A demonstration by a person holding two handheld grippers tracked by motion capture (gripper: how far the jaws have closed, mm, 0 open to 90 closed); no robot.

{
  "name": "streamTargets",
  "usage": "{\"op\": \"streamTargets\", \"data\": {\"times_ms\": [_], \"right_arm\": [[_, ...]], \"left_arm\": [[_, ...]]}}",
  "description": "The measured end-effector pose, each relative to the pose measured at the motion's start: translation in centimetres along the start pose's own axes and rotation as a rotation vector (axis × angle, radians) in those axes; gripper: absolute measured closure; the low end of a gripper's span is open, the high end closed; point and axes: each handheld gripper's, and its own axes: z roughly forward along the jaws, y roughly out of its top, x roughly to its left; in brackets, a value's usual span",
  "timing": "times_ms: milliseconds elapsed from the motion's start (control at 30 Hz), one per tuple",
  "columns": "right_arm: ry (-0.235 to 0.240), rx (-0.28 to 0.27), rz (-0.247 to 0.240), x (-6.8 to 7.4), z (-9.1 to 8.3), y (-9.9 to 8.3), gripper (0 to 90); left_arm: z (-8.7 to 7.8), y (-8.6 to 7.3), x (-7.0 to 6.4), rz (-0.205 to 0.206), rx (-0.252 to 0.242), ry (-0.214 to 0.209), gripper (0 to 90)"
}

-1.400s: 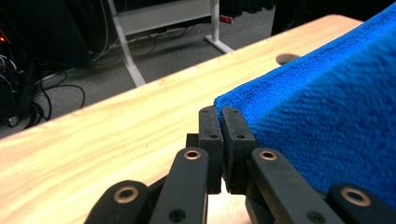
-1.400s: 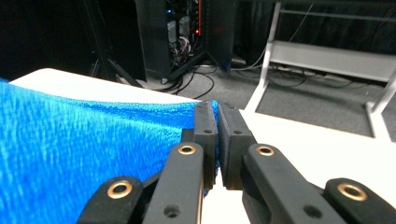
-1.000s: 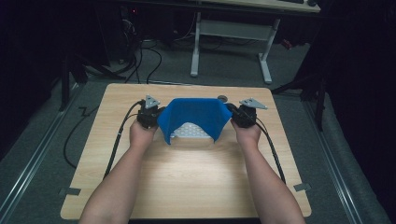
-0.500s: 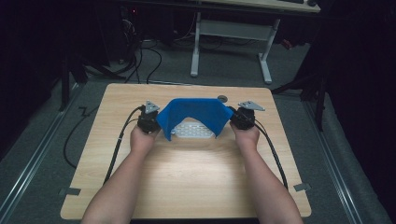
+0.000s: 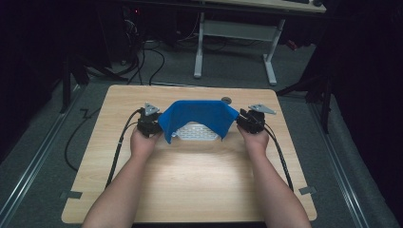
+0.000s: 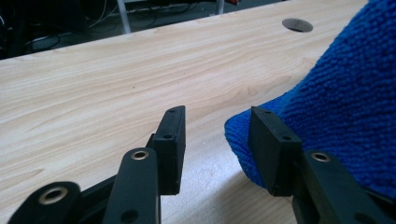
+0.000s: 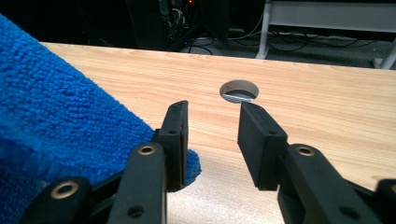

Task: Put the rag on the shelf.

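Both the left gripper [image 6: 215, 140] and right gripper [image 7: 212, 140] stand parted with nothing between them, each beside the blue cloth [image 5: 197, 116].

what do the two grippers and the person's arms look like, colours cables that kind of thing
Both the left gripper and the right gripper are black, each topped by a grey three-cornered plate and trailing a black cable. Their jaws are flat black blocks on linkages with brass-coloured rivets. The forearms are bare, with no sleeves or gloves.
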Motion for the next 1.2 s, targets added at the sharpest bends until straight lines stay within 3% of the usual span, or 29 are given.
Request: {"op": "streamTargets", "data": {"times_ms": [500, 767, 1000, 1200], "right_arm": [[-0.046, 0.015, -0.047, -0.6, -0.9, -0.2, 58.4], [-0.063, 0.042, -0.048, -1.3, -1.1, -1.1, 58.2], [-0.064, 0.02, -0.078, -1.2, -2.4, -0.9, 58.4], [-0.084, 0.015, -0.107, -1.2, -4.3, -1.3, 57.8]], "left_arm": [[-0.4, -0.5, -0.1, 0.011, -0.007, 0.005, 57.9], [-0.8, -0.8, 0.4, 0.002, -0.001, 0.038, 57.9], [-2.2, -1.5, 1.0, -0.004, -0.009, 0.06, 57.8], [-3.8, -2.4, 1.1, -0.037, -0.007, 0.08, 57.6]]}}
